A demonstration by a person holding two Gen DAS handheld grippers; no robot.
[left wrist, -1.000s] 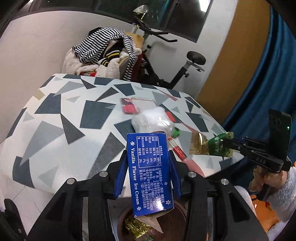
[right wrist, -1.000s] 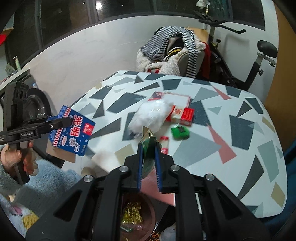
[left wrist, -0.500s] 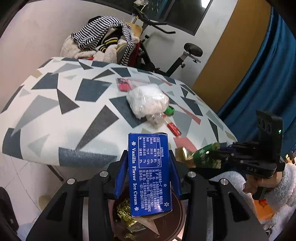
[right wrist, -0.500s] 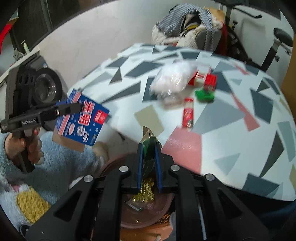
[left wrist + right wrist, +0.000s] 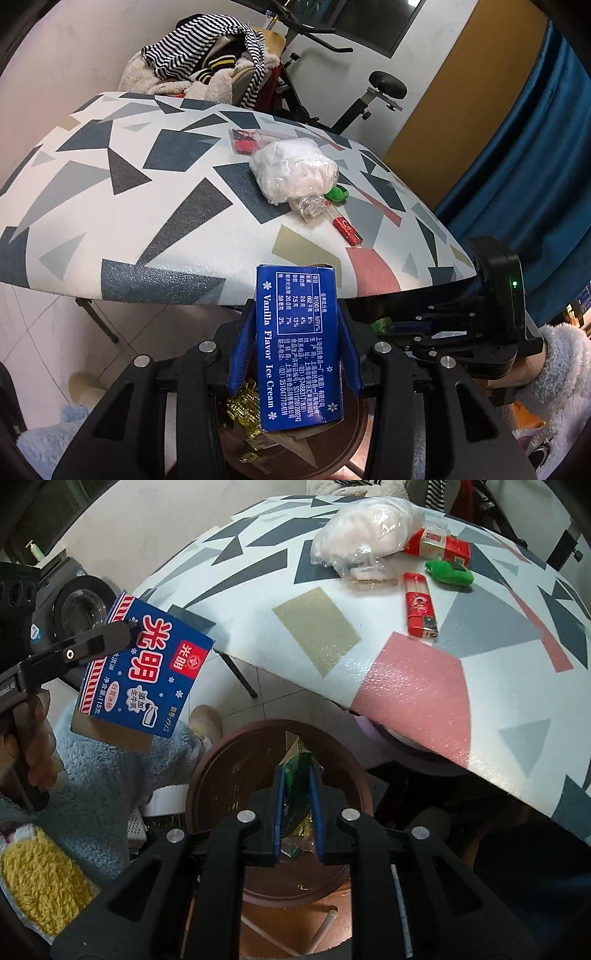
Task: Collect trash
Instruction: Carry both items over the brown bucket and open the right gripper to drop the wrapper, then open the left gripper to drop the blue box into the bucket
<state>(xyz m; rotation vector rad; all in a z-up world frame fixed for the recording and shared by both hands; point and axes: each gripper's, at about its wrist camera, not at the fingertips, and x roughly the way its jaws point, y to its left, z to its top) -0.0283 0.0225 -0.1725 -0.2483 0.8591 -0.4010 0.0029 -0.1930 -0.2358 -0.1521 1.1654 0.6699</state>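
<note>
My left gripper [image 5: 295,314] is shut on a blue ice cream carton [image 5: 299,347] and holds it above a round brown bin [image 5: 354,443]. The carton also shows in the right wrist view [image 5: 144,679], left of the bin [image 5: 218,760]. My right gripper [image 5: 295,771] is shut on a green and gold wrapper [image 5: 297,775] right over the bin's opening. Gold wrappers [image 5: 245,406] lie inside the bin. On the table lie a clear plastic bag [image 5: 364,537], a red lighter [image 5: 419,605], a green scrap [image 5: 448,572] and a red pack [image 5: 439,546].
The patterned table [image 5: 417,698] overhangs the bin at its near edge. A chair piled with clothes [image 5: 207,74] and an exercise bike [image 5: 369,92] stand beyond the table. A blue curtain [image 5: 535,155] hangs at the right. A fluffy blue sleeve [image 5: 107,775] is beside the bin.
Both grippers have dropped from table height to below the table edge. The right gripper with its wrapper now sits over the bin's opening. The carton is still held.
</note>
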